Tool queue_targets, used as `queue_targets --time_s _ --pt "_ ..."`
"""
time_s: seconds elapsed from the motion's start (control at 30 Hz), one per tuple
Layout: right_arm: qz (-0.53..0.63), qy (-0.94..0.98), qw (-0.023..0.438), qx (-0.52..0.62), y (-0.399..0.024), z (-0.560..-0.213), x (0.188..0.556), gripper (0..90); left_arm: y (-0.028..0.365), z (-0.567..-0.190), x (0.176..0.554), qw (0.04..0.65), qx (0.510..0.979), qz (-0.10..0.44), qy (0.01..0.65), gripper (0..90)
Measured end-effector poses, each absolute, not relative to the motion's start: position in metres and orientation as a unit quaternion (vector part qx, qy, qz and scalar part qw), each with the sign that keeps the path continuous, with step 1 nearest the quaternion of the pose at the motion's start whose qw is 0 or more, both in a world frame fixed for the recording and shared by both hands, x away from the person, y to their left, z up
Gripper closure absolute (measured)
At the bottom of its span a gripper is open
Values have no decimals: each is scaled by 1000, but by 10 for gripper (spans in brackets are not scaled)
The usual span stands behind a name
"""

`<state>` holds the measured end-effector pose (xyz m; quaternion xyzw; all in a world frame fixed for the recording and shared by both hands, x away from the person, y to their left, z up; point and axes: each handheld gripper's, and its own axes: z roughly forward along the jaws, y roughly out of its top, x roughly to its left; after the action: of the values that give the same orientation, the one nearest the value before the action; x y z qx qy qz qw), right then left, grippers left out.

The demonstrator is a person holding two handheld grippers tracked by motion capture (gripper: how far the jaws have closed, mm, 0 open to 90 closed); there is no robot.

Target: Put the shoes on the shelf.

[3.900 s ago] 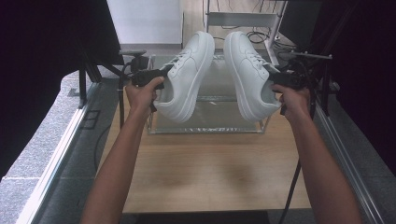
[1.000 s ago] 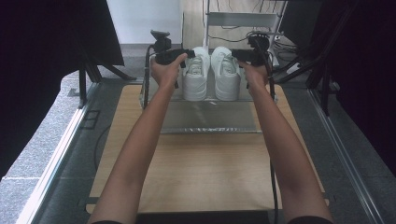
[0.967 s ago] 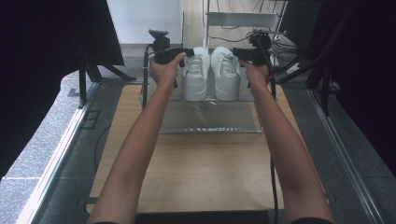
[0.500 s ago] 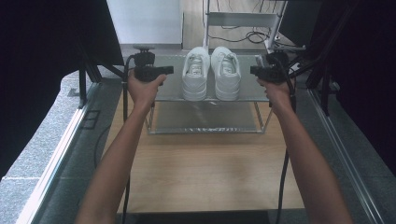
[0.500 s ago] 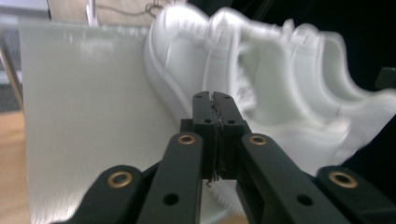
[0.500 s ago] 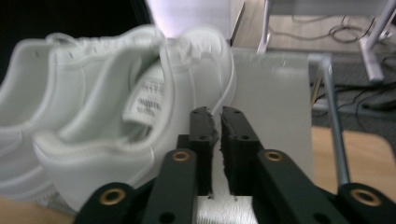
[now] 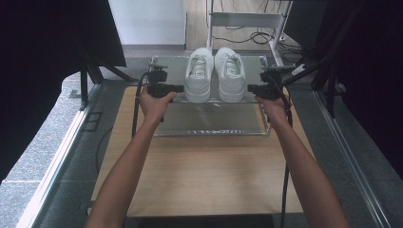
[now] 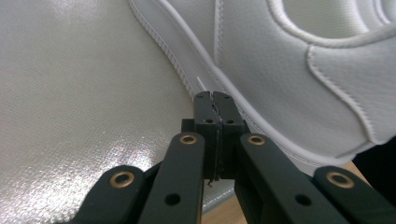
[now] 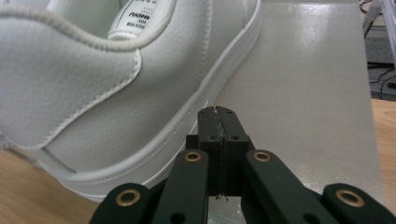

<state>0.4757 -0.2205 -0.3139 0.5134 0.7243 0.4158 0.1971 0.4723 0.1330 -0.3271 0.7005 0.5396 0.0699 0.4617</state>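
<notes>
Two white sneakers, the left one (image 7: 199, 76) and the right one (image 7: 230, 76), stand side by side with toes toward me on a clear raised shelf (image 7: 214, 118). My left gripper (image 7: 180, 88) is shut and empty just left of the left shoe's heel. In the left gripper view its jaws (image 8: 214, 95) meet beside that sneaker's sole (image 8: 289, 60), not touching it. On the other side my right gripper (image 7: 249, 88) is shut too, with nothing in it. The right gripper view has its tips (image 9: 217, 111) close to the right shoe's sole edge (image 9: 116, 93).
The shelf stands at the far end of a wooden table (image 7: 204, 175). Dark curtains hang on both sides. A metal frame (image 7: 247, 19) and loose cables lie on the floor behind the shelf.
Both grippers have left the shoes, drawn outward and back toward me, and their jaws have shut empty. The sneakers stay side by side on the shelf.
</notes>
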Motion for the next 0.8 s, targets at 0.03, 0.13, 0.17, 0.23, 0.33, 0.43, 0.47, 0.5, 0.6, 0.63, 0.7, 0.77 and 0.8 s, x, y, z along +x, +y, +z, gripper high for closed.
queue_targets --time_s 0.03,0.13,0.17,0.23,0.33,0.43,0.47,0.5,0.6,0.63,0.7,0.77,0.8 --pt "416 724 199 513 -220 -314 475 900 133 -328 473 461 700 70 541 900" --pt "415 727 196 510 -218 -315 476 900 131 -330 474 460 699 67 543 900" --pt "417 729 193 508 -215 -316 476 900 131 -331 474 462 699 65 543 900" --pt "416 731 191 506 -213 -317 476 900 129 -331 474 462 698 67 544 900" --pt "412 732 205 502 -210 -317 475 900 129 -332 475 461 696 64 547 900" --pt "413 729 203 506 -210 -317 475 900 128 -332 476 459 695 68 549 900" --pt "413 729 203 506 -210 -317 475 900 128 -332 475 461 694 68 550 900" --pt "413 730 205 505 -210 -317 475 900 128 -332 475 462 692 67 551 900" --pt "416 728 201 507 -209 -317 475 900 129 -333 476 463 690 64 552 900" --pt "416 728 201 506 -209 -317 475 900 128 -333 476 463 689 64 554 900" --pt "415 729 201 506 -209 -316 476 900 127 -332 475 460 689 70 555 900" --pt "413 728 202 508 -208 -316 475 900 126 -332 475 460 689 71 556 900" --pt "413 728 202 508 -208 -316 475 900 126 -332 475 461 688 71 556 900"
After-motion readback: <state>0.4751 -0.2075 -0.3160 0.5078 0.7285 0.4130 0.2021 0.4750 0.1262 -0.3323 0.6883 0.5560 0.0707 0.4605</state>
